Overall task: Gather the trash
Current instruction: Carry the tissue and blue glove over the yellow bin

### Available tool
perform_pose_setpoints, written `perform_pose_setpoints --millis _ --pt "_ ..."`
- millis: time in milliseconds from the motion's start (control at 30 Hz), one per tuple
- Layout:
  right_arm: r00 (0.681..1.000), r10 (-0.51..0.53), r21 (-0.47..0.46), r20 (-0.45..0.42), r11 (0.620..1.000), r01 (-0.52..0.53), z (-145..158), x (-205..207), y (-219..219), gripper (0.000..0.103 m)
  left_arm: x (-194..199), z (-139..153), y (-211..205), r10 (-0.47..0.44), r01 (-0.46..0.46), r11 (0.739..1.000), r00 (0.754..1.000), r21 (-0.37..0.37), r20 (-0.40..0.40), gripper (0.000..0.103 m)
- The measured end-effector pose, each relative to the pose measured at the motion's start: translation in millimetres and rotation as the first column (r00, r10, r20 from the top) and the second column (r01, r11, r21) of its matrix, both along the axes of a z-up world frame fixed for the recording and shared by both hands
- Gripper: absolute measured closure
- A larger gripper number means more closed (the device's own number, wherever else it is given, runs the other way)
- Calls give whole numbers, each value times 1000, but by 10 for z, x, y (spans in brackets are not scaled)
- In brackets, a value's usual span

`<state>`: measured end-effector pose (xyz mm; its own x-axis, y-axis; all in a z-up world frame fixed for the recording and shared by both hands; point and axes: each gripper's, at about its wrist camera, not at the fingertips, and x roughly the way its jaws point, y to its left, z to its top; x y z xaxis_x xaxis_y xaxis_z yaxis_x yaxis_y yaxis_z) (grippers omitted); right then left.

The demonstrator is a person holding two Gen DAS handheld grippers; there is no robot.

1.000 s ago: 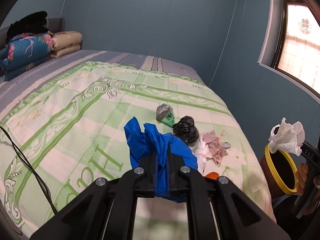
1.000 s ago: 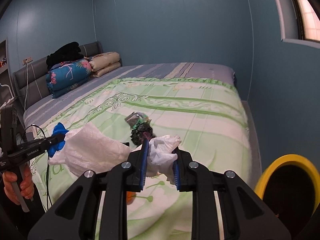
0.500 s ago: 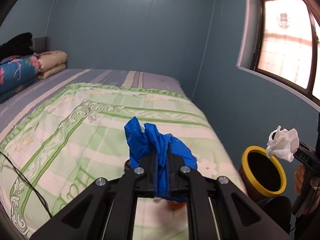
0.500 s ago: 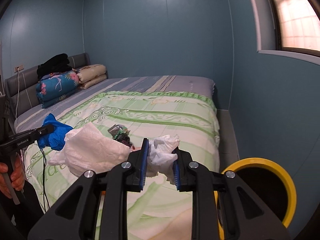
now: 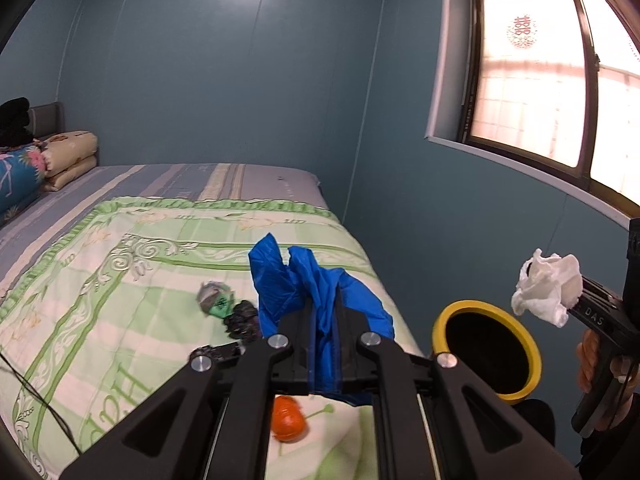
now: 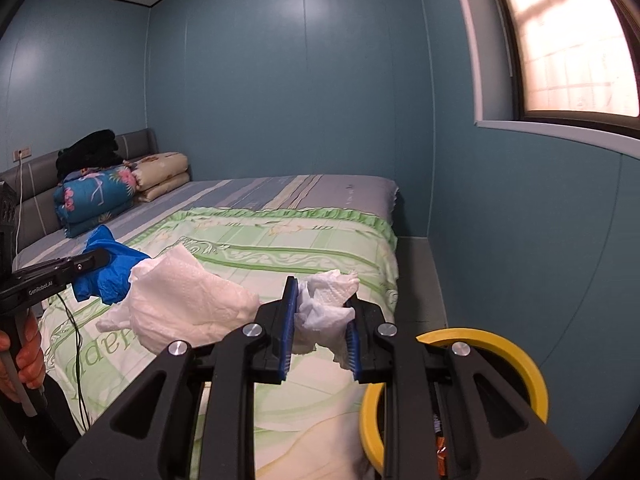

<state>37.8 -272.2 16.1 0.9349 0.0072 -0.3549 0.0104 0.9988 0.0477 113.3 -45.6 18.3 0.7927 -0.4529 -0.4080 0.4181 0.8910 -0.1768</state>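
Observation:
My left gripper [image 5: 322, 312] is shut on a crumpled blue plastic bag [image 5: 296, 280], held above the bed near its right edge. My right gripper [image 6: 322, 300] is shut on a wad of white tissue [image 6: 324, 304], with a larger piece of tissue [image 6: 180, 300] hanging off to its left. The yellow-rimmed bin [image 5: 486, 350] stands on the floor beside the bed, just below and right of both grippers. In the left wrist view the tissue [image 5: 546, 286] hangs close above the bin's far rim. On the quilt lie a grey-green wrapper [image 5: 214, 300], a black crumpled bag [image 5: 242, 320] and an orange piece [image 5: 288, 424].
The green patterned quilt [image 5: 120, 280] covers the bed, with folded bedding [image 6: 100, 196] piled at the headboard. A black cable [image 6: 76, 352] runs over the quilt's near corner. Blue walls and a window [image 5: 552, 80] close in the narrow floor strip [image 6: 416, 280] beside the bed.
Both grippers rose and swung right toward the bin, each keeping its load. The bin now looms larger, and the loose trash on the quilt has dropped lower left.

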Motion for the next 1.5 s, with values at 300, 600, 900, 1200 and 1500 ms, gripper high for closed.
perform_pose_setpoints --millis 300,600,900,1200,1500 --pt "998 -52 -13 28 999 52 104 -131 -173 83 -11 121 -376 -69 69 998 997 9 18 98" --pt "994 -109 -3 26 994 109 107 -152 -392 83 38 172 -768 -145 145 989 989 13 15 98" --pt "986 -167 4 16 986 167 65 -158 -628 83 120 144 -1135 -208 208 978 978 20 -1 98" --pt "972 -236 23 -11 971 236 -39 -145 -913 83 207 -9 -1493 -269 270 963 962 14 -44 98" --pt "954 -297 31 -30 954 298 -152 -132 -1128 83 256 -147 -1856 -325 328 945 942 16 -80 98"
